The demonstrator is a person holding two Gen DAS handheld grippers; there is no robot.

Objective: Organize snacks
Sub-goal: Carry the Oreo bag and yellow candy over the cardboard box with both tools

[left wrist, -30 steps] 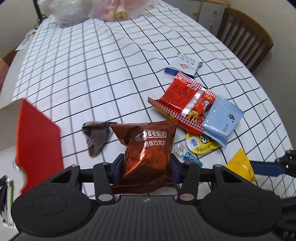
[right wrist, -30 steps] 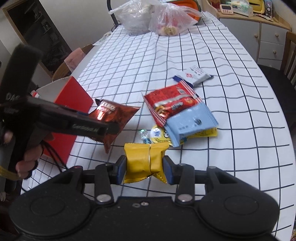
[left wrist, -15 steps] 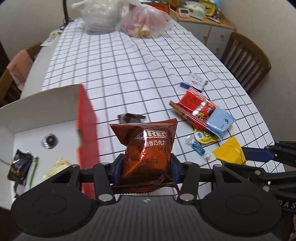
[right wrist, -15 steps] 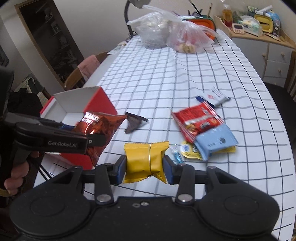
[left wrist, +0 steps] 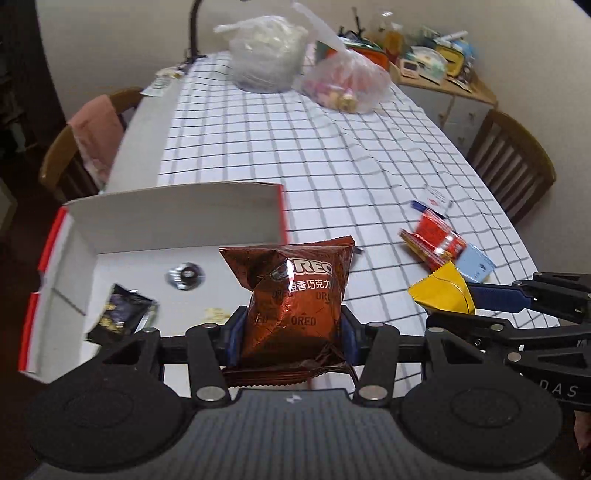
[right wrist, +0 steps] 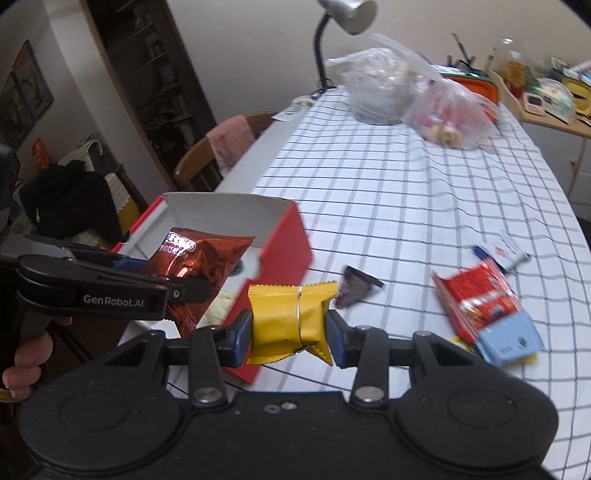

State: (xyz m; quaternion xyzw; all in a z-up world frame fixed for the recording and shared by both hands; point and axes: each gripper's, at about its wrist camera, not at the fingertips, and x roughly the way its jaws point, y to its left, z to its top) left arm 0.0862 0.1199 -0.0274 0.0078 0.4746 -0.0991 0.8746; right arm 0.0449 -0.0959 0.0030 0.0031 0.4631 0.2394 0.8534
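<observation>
- Oreo packet (left wrist: pixel 295 291): glossy reddish-brown foil, white Oreo logo with Chinese characters beneath, crimped top and bottom seams, puffed and creased; pinched upright at its lower half by the left gripper (left wrist: pixel 291 332), blue pads pressing both sides, held in the air above the near right corner of the box
- Yellow packet (right wrist: pixel 291 319): plain shiny yellow foil, back seam running down the middle, serrated ends; squeezed between the blue pads of the right gripper (right wrist: pixel 290 332), just beside the red wall of the box
- Red box (left wrist: pixel 173 218): red outside, white inside, open top, standing at the left edge of the table; inside, a dark small wrapper (left wrist: pixel 120 314), a silvery round piece (left wrist: pixel 184 275) and a pale blurred bit near the front
- Checked tablecloth (left wrist: pixel 314 147): white with a black grid, covering the table
- Left on the cloth to the right: red snack bag (right wrist: pixel 480 295) lying partly over a pale blue packet (right wrist: pixel 509 339), a white-and-blue sachet (right wrist: pixel 506 253) further back, a dark brown wrapper (right wrist: pixel 354 286) lying alone near the box
- Two clear plastic bags (left wrist: pixel 266 55) at the far end of the table, desk lamp (right wrist: pixel 347 14) behind them
- Hand (right wrist: pixel 26 362) gripping the left tool's handle, seen at the left edge of the right wrist view
- Wooden chairs at both sides, pink cloth (left wrist: pixel 96 129) draped over the left one
</observation>
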